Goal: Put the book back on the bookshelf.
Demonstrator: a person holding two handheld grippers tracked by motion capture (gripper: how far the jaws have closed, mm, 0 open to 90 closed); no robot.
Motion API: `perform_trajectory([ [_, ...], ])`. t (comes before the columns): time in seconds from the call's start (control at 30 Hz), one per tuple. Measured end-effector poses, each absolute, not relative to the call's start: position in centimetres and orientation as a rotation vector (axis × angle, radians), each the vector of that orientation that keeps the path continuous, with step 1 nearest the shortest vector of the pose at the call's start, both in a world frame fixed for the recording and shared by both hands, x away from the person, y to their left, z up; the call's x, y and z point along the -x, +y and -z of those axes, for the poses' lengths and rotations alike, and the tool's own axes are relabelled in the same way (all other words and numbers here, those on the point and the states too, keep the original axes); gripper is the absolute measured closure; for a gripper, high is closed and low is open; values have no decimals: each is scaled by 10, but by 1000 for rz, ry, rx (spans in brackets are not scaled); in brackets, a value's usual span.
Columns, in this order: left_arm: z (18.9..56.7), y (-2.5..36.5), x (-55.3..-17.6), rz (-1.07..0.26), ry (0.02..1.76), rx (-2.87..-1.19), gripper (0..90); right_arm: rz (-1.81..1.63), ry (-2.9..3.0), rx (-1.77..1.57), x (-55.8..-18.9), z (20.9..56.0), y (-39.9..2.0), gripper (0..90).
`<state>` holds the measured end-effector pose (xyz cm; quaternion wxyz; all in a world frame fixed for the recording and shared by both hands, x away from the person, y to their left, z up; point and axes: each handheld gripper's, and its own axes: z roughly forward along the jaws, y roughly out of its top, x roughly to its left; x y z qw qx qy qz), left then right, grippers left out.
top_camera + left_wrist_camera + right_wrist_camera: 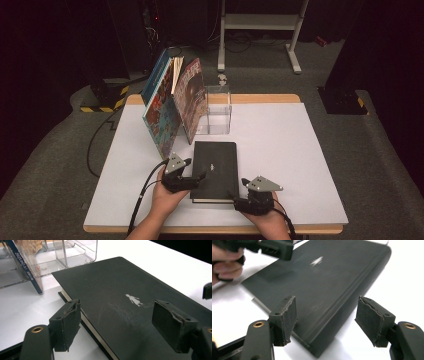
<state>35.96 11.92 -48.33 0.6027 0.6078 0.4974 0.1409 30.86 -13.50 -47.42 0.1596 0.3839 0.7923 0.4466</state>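
Both grippers, left gripper point(199, 176) and right gripper point(235, 196), jaws released, straddle black hardcover book point(216, 169) near edges; pre-grasp step, next needs clamping and lifting toward acrylic book stand point(219, 111)

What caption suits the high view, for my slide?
Two open grippers, left and right, flank a black book lying flat.

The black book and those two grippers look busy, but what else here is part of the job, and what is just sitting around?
In the job:
- black book, lying flat
- left gripper, jaws open at its left edge
- right gripper, jaws open at its near right corner
- probably the clear stand, where books lean

Just about:
- leaning books
- table
- white frame on the floor behind
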Motion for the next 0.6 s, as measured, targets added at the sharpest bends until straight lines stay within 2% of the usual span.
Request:
perform_trajectory([
  [0.2, 491, 119, -371, -304, 1210, -1407, 215, -1260, 2264, -1136, -340, 475, -127, 325],
  [0.6, 495, 118, -382, -159, 1244, -1403, 187, -1299, 2268, -1113, -333, 482, -122, 324],
])
